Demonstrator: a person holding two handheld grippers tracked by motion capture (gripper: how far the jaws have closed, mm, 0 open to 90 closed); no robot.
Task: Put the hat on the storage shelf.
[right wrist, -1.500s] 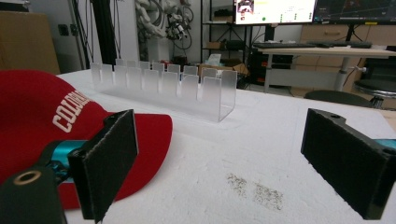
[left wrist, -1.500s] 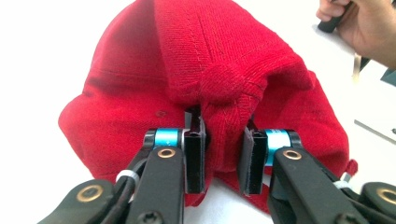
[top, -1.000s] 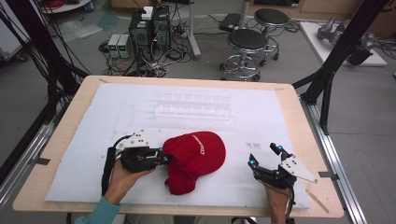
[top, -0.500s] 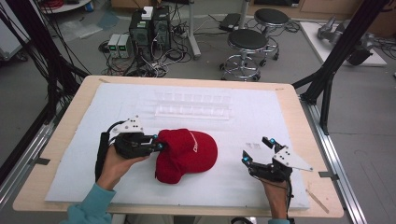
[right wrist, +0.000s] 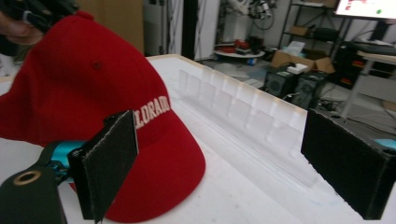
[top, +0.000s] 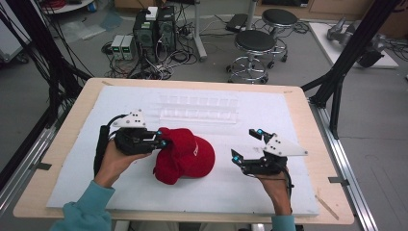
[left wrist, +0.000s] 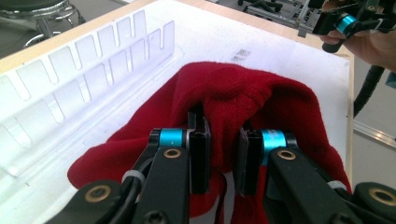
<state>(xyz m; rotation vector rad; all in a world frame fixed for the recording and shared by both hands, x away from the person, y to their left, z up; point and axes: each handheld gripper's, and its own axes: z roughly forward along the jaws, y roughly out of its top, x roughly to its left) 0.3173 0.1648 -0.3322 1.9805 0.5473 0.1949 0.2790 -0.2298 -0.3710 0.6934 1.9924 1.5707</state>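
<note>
The left tool (top: 162, 143) is closed on the back part of the red cap (top: 185, 156); in the left gripper view its 2 black pads (left wrist: 199, 154) pinch a fold of the red cloth between them. The left hand (top: 115, 161) holds this tool low over the white mat (top: 120, 101), at the left side of the cap.

The right tool (top: 246, 144) is open, its 2 pads (right wrist: 109, 163) stand wide apart and hold nothing. It is near the cap, on the cap's right side, but does not touch it. The right hand (top: 274, 185) holds it above the mat.

The cap lies in the front middle part of the counter (top: 62, 139), on the mat. In the right gripper view the brim (right wrist: 159, 186) rests on the mat and points toward the right tool, and white letters (right wrist: 150, 111) stand on the front above the brim. So the long axis of the cap runs about left to right across the counter, the gripped back end to the left, the brim to the right and a little to the person's side.

Behind the cap, apart from it, a clear plastic tray (top: 199, 108) with a row of compartments lies on the mat, its long side along the far edge.
</note>
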